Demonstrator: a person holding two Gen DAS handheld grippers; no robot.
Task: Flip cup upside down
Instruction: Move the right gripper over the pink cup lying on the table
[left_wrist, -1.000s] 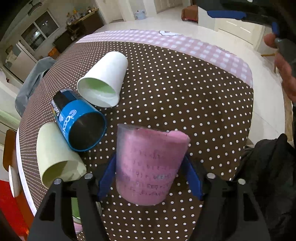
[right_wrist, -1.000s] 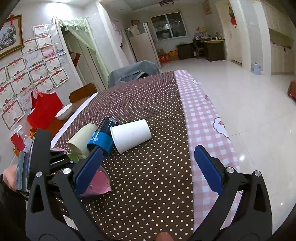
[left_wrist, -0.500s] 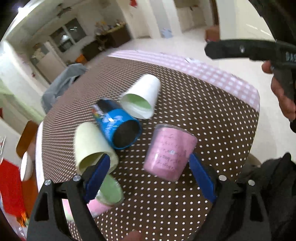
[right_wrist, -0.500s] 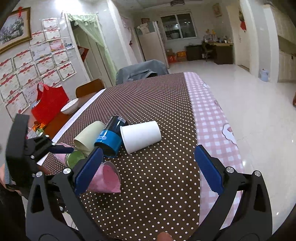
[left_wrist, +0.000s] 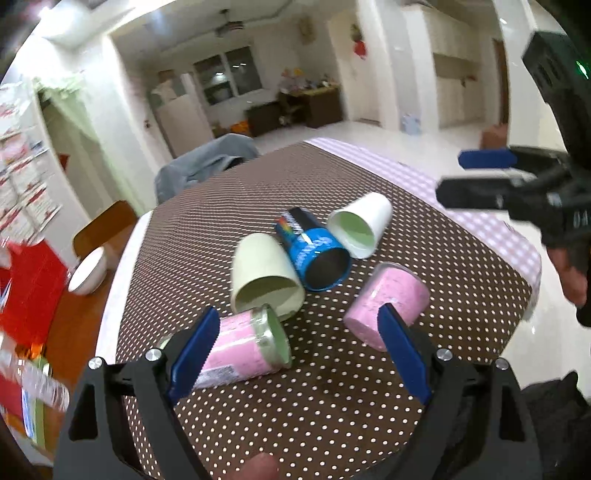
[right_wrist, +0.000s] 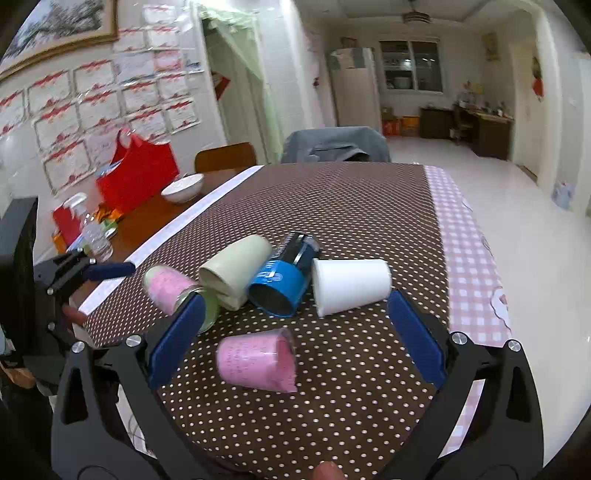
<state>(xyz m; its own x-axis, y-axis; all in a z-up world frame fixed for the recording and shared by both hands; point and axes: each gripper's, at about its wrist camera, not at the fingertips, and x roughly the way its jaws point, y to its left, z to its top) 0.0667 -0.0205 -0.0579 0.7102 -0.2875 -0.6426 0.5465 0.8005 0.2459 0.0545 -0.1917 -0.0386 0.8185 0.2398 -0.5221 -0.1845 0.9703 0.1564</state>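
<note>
while both grippers gape, pink cup (right_wrist: 258, 364) inverted on dotted tablecloth (right_wrist: 351, 206)

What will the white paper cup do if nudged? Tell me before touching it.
The white paper cup lies on its side, so it would likely roll, curving because it tapers. It looks thin and empty, so probably light and easily crushed.

On the dotted tablecloth (right_wrist: 351, 206) I count five cups: two pink cups (right_wrist: 258, 363) (right_wrist: 168, 282), one pale green cup (right_wrist: 236, 271), one blue cup (right_wrist: 284, 280) and one white cup (right_wrist: 351, 284). Beside the cloth stands one white bowl (right_wrist: 183, 188), one red bag (right_wrist: 138, 166) and one plastic bottle (right_wrist: 90, 229).
</note>
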